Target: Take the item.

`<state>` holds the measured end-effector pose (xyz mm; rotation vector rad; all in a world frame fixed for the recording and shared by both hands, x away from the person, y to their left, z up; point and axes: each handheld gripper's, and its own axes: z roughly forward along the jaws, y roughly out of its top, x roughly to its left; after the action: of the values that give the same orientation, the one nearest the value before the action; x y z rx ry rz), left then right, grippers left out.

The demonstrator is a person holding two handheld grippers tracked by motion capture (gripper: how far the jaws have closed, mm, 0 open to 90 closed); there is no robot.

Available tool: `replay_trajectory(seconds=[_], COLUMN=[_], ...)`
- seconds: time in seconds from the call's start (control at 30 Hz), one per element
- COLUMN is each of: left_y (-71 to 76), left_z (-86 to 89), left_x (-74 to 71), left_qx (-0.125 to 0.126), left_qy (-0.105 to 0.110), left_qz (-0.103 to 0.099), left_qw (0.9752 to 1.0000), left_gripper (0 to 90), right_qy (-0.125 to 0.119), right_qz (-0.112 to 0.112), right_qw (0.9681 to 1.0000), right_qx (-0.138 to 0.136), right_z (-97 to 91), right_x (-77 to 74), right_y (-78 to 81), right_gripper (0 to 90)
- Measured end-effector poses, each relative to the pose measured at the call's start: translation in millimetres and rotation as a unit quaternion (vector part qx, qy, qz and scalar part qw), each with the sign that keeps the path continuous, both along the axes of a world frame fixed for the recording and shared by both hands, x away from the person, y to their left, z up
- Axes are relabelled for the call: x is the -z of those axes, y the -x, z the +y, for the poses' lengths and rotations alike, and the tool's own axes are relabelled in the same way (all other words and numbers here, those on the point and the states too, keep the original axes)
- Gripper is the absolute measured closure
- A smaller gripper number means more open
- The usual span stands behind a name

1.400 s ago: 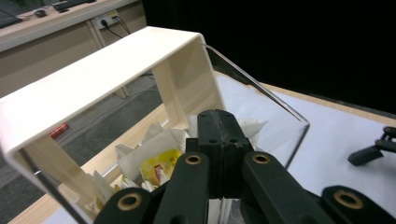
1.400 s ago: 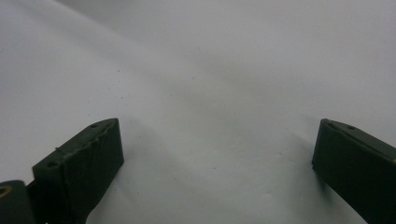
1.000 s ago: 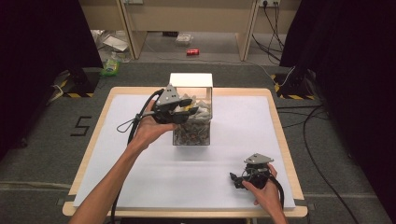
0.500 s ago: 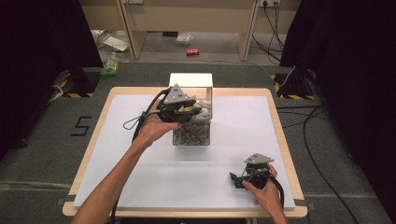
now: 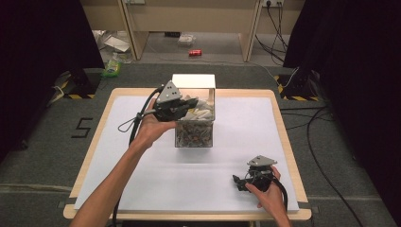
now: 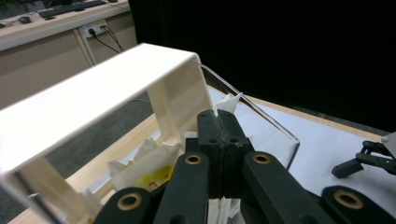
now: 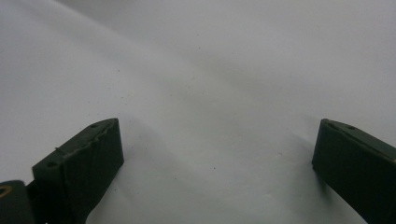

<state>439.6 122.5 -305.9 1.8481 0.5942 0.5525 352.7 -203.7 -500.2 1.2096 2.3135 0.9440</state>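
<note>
A clear box [image 5: 195, 135] with a cream frame [image 6: 93, 100] stands at the middle back of the table. White paper packets [image 5: 202, 112] lie on top of small brownish pieces inside it. My left gripper [image 5: 190, 108] reaches into the box's top from the left. Its jaws have just been closing and now meet [image 6: 219, 123], with a sliver of white packet [image 6: 230, 101] pinched at the seam. My right gripper [image 5: 240, 183] rests on the white sheet at the front right, open [image 7: 217, 163] with nothing between its fingers.
The white sheet [image 5: 246, 127] covers the wooden table [image 5: 283, 113]. The left gripper's cable [image 5: 137, 120] loops on the sheet left of the box. The right gripper [image 6: 359, 161] appears far off in the left gripper view. Floor clutter lies beyond the table's back edge.
The left gripper has shifted slightly right, over the box's top, and its jaws have closed. The right hand has stayed still.
</note>
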Motion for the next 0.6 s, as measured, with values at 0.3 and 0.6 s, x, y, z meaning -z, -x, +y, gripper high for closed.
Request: replay_trajectory(seconds=[0.3,0.6], left_y=[7.3,17.2], left_z=[15.1,23.6], left_x=[-18.9,-44.2], left_qx=[-0.003,0.001], left_qy=[0.032,0.05], left_qz=[-0.01,-0.027], left_qw=[0.9994,0.9984], left_gripper=[89.3,89.3], right_qy=[0.0,0.0], right_qz=[0.0,0.0], right_qw=[1.0,1.0], right_qx=[0.0,0.0], right_z=[0.0,0.1], right_x=[0.0,0.1], right_y=[0.0,0.0], right_gripper=[2.5,2.5])
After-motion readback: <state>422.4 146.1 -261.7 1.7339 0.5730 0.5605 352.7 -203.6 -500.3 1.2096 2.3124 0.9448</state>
